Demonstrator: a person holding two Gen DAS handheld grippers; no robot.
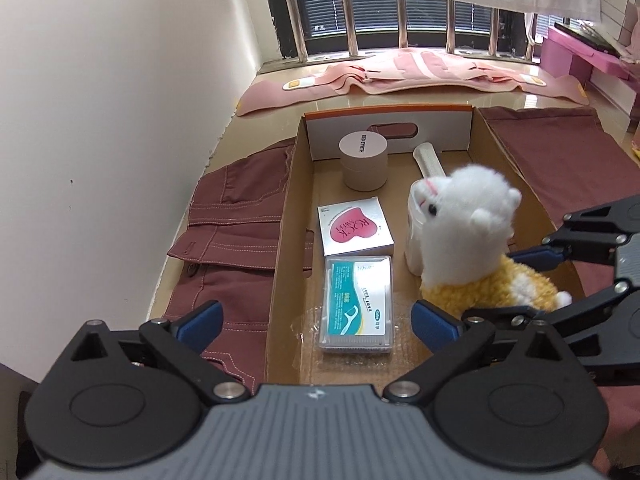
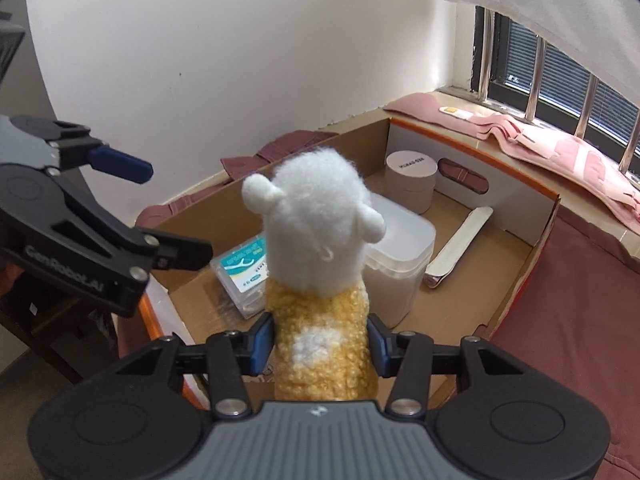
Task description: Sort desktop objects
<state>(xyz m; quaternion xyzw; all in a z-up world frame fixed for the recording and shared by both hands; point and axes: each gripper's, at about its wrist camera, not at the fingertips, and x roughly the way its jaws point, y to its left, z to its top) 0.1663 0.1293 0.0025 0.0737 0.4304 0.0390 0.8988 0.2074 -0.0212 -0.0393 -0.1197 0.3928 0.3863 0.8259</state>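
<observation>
A white and yellow plush alpaca (image 2: 320,272) is held upright over the cardboard box (image 2: 516,256), and my right gripper (image 2: 320,344) is shut on its yellow body. It also shows in the left wrist view (image 1: 468,240), with the right gripper (image 1: 532,284) at its right. My left gripper (image 1: 316,322) is open and empty above the box's near end; it shows at the left of the right wrist view (image 2: 160,208). In the box lie a floss pick case (image 1: 358,304), a pink heart box (image 1: 354,230), a beige round tin (image 1: 364,160), a white tub (image 2: 404,252) and a flat white stick (image 2: 460,246).
A maroon garment (image 1: 232,240) lies under and around the box. A white wall (image 1: 100,120) stands at the left. Pink cloth (image 1: 400,72) lies on the sill below a barred window (image 1: 380,20). A pink shelf (image 1: 576,56) is at the far right.
</observation>
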